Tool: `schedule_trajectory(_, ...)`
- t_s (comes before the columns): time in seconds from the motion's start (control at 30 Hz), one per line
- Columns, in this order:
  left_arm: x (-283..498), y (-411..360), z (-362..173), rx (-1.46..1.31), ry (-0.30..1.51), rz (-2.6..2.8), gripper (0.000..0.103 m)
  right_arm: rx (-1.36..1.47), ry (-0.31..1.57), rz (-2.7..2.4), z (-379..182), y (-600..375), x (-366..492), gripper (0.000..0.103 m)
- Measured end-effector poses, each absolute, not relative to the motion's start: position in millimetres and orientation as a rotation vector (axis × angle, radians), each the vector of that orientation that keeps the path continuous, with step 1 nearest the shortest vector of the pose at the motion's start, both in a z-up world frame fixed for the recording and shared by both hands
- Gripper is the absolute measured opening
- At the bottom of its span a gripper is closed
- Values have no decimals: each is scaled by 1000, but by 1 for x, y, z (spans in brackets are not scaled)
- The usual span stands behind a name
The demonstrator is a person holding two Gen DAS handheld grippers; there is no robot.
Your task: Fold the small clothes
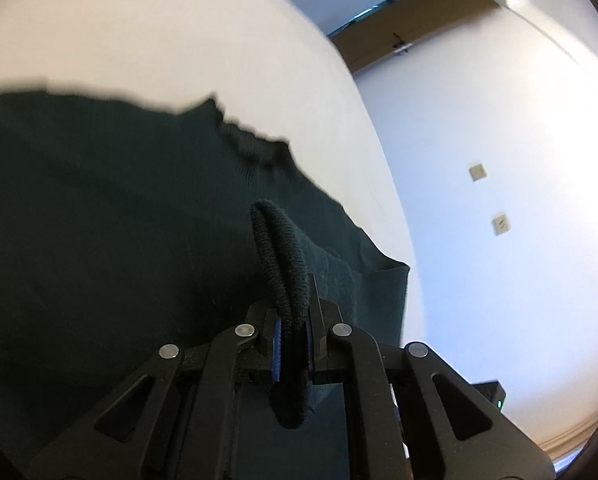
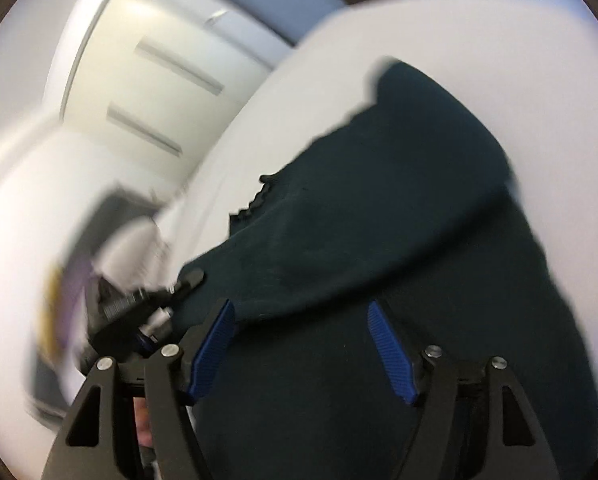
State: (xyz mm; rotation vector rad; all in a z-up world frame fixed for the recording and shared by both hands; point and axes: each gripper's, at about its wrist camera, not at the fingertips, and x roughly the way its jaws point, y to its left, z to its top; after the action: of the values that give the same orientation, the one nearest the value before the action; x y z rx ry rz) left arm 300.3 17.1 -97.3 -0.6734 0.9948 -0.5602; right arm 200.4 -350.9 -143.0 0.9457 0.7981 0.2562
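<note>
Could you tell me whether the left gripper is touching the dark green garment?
Touching. The left wrist view shows the left gripper shut on a rolled edge of the dark green garment, pinched between its fingers.

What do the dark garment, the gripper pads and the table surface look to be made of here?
Garment: dark green knit, probably cotton or wool blend; ribbed texture shows on the pinched edge. Pads: blue, finely ridged, likely rubber or soft plastic. Table: smooth matte white, material unclear.

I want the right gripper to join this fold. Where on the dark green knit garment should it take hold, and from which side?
Probably the folded edge of the dark green knit garment lying just ahead of the open right gripper. Come in low along the white table, one finger under the edge. The left gripper already pinches a ribbed hem.
</note>
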Motion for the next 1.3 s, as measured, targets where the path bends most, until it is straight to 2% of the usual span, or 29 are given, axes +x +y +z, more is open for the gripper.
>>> schedule_trajectory(0.1, 294, 18, -76, -609, 928, -577, 7, 1234, 784, 307, -174, -359, 209, 73)
schedule_trajectory(0.2, 283, 23, -61, -567, 881, -593, 7, 1377, 702, 288, -186, -366, 220, 73)
schedule_trajectory(0.43, 287, 45, -63, -606, 847, -536, 7, 1542, 537, 199, -195, -390, 227, 73)
schedule_trajectory(0.6, 290, 74, -83, -644, 875, -486, 7, 1583, 474, 179, -200, -395, 229, 73)
schedule_trajectory(1.0, 318, 73, -159, -589, 1021, -409, 8, 1552, 421, 150, -205, -417, 227, 71)
schedule_trajectory(1.23, 310, 77, -160, -568, 1003, -422, 8, 1514, 440, 137, -202, -420, 230, 68)
schedule_trajectory(1.3, 304, 79, -160, -576, 1005, -426, 9, 1522, 444, 136, -205, -421, 230, 63)
